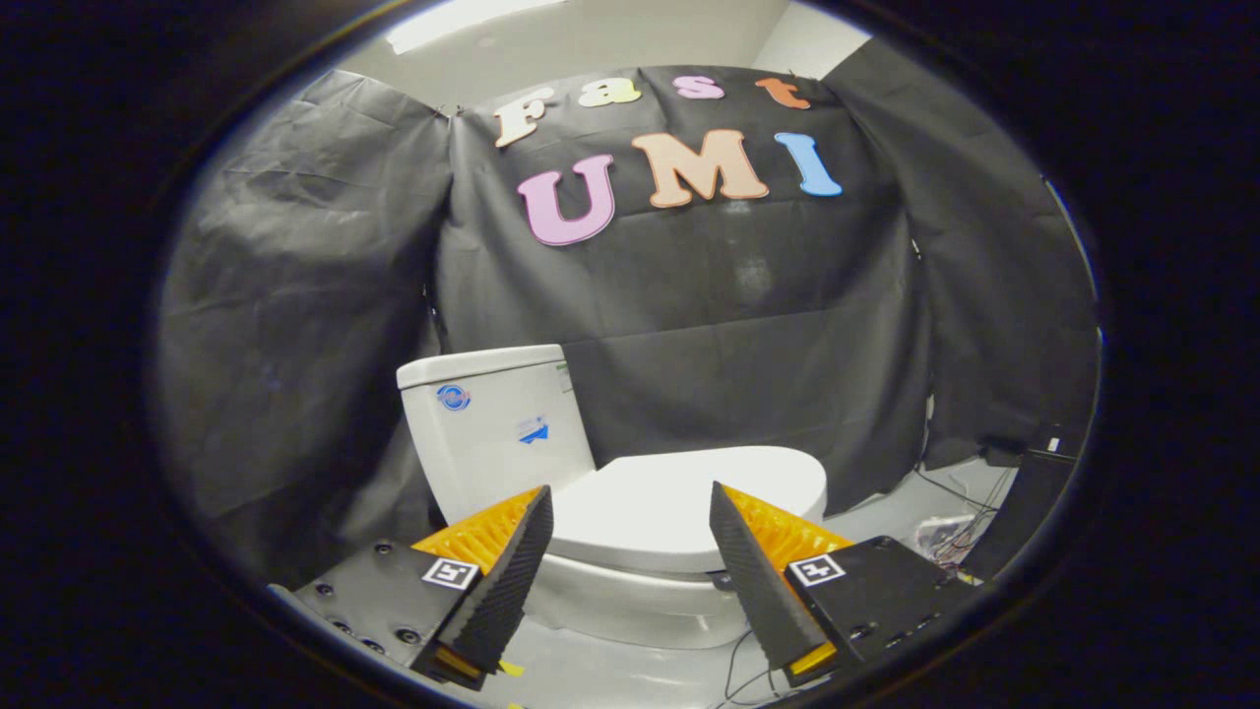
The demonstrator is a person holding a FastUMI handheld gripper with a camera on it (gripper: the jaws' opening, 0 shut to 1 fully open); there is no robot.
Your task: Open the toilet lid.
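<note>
Gripper (630, 502) is hovering with fingers spread wide, gripping nothing; the toilet lid (679, 497) is lying flat and closed just beyond them, forward of the tank (497, 423). Looking rigid, smooth, likely slippery, so catching its front rim seems best

Claw (630, 502) spread wide, fingers (512, 571) apart, gripping nothing

A makeshift recording booth, not a real bathroom: a toilet (591, 492) stands against black cloth (738, 325) hung as walls, loose cables (950, 537) trail on the floor (886, 512), and a plain ceiling (610, 39) shows above.
</note>
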